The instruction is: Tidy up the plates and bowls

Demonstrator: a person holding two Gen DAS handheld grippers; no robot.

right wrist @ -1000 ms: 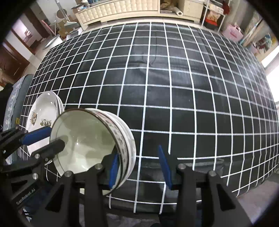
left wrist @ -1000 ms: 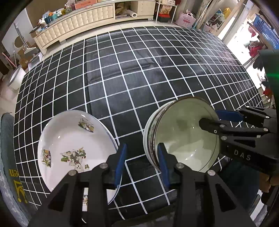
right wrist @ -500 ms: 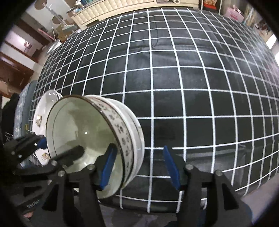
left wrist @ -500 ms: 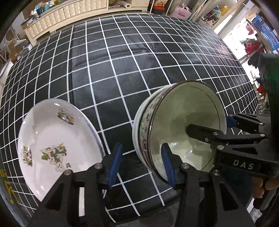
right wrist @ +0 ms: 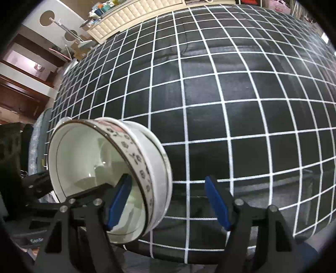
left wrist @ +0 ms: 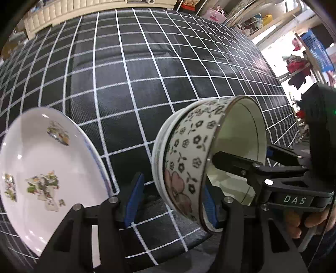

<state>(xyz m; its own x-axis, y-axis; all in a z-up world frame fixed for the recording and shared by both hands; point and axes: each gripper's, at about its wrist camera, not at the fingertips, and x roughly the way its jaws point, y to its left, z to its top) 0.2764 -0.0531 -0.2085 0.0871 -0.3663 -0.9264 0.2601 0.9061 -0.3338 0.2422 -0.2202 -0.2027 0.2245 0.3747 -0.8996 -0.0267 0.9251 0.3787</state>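
Observation:
A stack of nested white bowls with black flower print [left wrist: 189, 163] is tilted on its side near the table's front edge; it also shows in the right wrist view [right wrist: 109, 174]. My left gripper [left wrist: 170, 201] is open, its blue pads straddling the stack's outer wall. My right gripper [right wrist: 168, 201] is open, with its left finger [right wrist: 118, 199] inside the top bowl and its right finger out over the cloth; it also shows in the left wrist view [left wrist: 241, 166]. A white plate with floral decals [left wrist: 42, 170] lies to the left of the bowls.
The table is covered by a black cloth with a white grid [right wrist: 210, 94]. Its front edge [right wrist: 189, 250] runs just under both grippers. A cream padded bench [right wrist: 134, 12] and room clutter stand beyond the far edge.
The bowl stack has tipped further onto its side, its opening turned toward my right gripper. Both grippers have moved closer to it. The plate has not moved.

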